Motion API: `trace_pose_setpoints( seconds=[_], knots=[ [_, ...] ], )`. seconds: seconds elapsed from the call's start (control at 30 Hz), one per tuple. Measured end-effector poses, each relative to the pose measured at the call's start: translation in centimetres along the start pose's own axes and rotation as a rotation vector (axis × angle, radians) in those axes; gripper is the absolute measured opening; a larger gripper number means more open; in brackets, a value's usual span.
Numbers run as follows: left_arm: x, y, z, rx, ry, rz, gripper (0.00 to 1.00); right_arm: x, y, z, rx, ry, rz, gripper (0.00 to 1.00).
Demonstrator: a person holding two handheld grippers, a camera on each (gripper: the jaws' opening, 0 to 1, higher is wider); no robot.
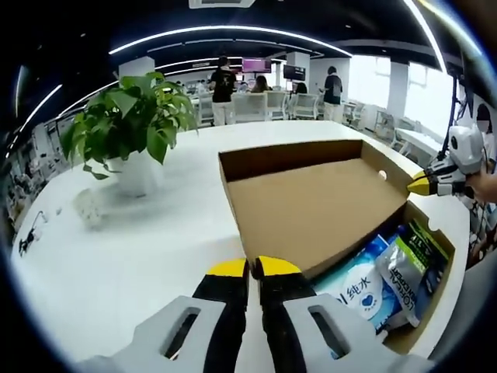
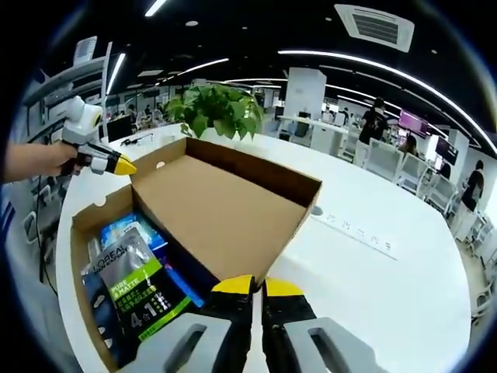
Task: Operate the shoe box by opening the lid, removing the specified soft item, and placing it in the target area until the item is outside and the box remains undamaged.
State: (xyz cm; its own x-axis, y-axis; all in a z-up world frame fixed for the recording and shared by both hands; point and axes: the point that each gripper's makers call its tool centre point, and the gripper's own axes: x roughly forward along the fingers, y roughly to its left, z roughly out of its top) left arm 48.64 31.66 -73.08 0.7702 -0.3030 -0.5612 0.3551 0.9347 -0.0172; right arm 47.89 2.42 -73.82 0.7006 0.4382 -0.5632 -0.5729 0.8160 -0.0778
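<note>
Both my grippers (image 1: pixel 254 268) (image 2: pixel 257 286) pinched on the lid (image 2: pixel 225 210) edge; soft pouch (image 2: pixel 142 289) below it looks floppy, slick: grab its top seam.

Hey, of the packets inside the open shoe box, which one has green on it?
The grey L'Oreal packet with the green panel reading "Pure & Matte", lying on top. The packets beside it, like the wipes pack, are blue and white.

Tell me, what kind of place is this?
Most likely an open-plan office: a long white table with a potted plant, rows of desks and chairs behind, people standing about, and ceiling light strips.
</note>
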Motion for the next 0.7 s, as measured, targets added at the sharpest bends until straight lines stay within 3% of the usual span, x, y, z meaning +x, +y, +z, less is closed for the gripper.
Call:
trace_pose_setpoints(
  seconds=[0.7],
  knots=[
    [1.1,-0.1,-0.7,-0.038,0.037,0.005,0.02,1.1,-0.6,-0.2,0.037,0.028,-0.006,0.0]
  ],
)
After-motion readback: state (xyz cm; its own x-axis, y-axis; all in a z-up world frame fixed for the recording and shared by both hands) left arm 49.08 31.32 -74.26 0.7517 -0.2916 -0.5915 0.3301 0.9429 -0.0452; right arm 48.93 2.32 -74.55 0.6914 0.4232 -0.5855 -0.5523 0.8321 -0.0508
